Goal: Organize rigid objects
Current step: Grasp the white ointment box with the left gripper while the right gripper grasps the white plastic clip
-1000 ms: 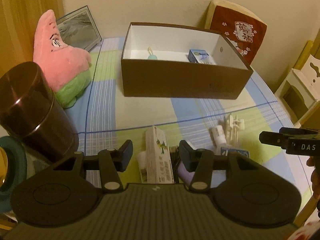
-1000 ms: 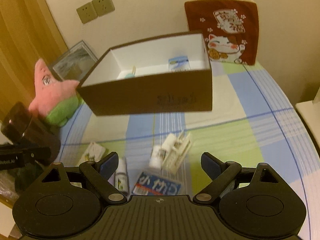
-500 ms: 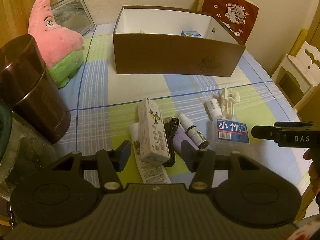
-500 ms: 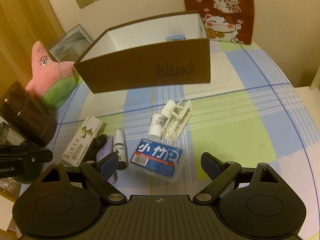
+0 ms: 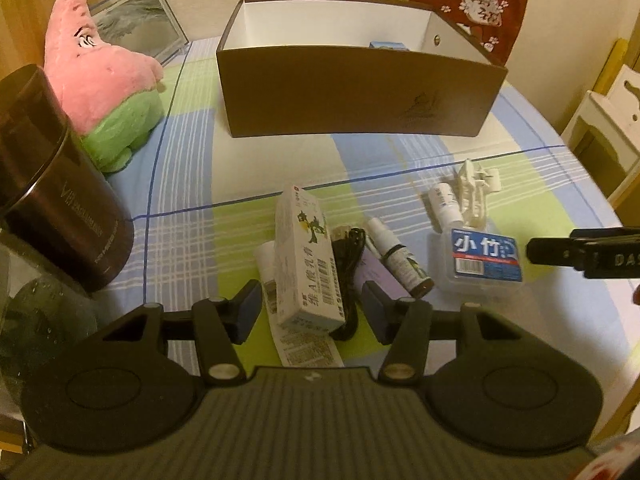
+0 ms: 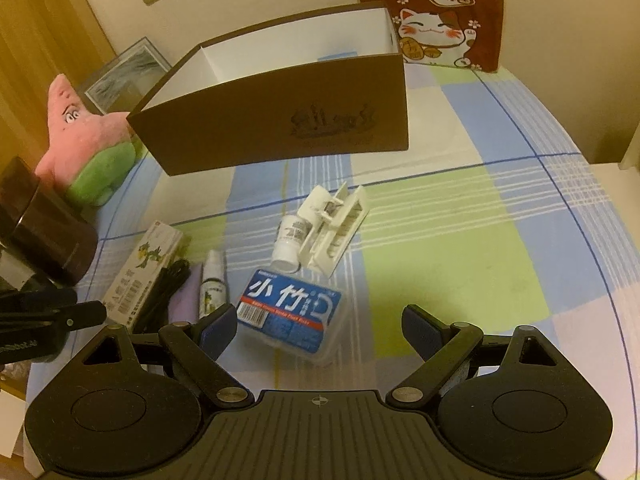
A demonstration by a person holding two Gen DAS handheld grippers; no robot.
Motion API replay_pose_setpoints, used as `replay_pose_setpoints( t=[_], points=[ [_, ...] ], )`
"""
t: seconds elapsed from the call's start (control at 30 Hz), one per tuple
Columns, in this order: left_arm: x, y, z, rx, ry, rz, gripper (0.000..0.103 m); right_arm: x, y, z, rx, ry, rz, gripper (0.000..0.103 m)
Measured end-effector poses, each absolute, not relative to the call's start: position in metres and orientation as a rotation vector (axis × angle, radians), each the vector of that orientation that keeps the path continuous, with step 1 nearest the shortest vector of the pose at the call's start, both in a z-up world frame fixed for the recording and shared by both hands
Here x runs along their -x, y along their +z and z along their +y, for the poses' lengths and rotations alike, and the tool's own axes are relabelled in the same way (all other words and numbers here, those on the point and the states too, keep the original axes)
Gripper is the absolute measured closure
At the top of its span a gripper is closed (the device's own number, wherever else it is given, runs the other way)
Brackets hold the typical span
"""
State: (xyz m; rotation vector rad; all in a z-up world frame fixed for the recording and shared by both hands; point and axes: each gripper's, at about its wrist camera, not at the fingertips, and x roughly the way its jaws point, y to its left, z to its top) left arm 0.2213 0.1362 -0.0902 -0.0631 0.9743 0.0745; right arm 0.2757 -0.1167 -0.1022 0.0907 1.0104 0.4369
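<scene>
A brown box (image 5: 352,92) with a white inside stands at the far middle of the table; it also shows in the right wrist view (image 6: 280,116). A small blue carton (image 5: 387,45) lies inside it. My left gripper (image 5: 310,310) is open, its jaws on either side of the near end of a white medicine carton (image 5: 306,256). Beside it lie a black cable (image 5: 349,264), a small spray bottle (image 5: 400,258) and a clear case with a blue label (image 5: 482,262). My right gripper (image 6: 316,332) is open just above that blue-label case (image 6: 290,312). A white bottle (image 6: 290,242) and a white plastic clip (image 6: 336,232) lie beyond.
A pink and green plush star (image 5: 104,80) sits at the left by a framed picture (image 5: 138,20). A dark brown canister (image 5: 56,180) stands at the near left. A red cat cushion (image 6: 436,12) leans on the wall. The checked tablecloth (image 6: 460,240) is bare at the right.
Both grippers have dropped lower and moved closer to the loose items. The left jaws now flank the white carton; the right jaws hang over the blue-label case.
</scene>
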Motion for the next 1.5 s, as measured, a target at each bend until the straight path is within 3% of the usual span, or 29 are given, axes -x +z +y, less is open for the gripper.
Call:
replay_pose_setpoints(
  t=[0.63,1.27,1.4,1.5],
  points=[
    [-0.269,-0.135,0.114,-0.22,0.111,1.053,0.051,-0.3,-0.115,-0.126,-0.121,0.415,1.046,0.013],
    [-0.29,-0.144,0.136,-0.246,0.102,1.073,0.053,-0.313,-0.122,-0.125,-0.121,0.399,1.065,0.013],
    [-0.299,-0.146,0.137,-0.251,0.084,1.077,0.065,-0.315,-0.121,-0.123,-0.121,0.4,1.065,0.013],
    [-0.303,-0.145,0.14,-0.237,0.09,1.07,0.066,-0.318,-0.121,-0.12,-0.123,0.403,1.059,0.013]
  ],
)
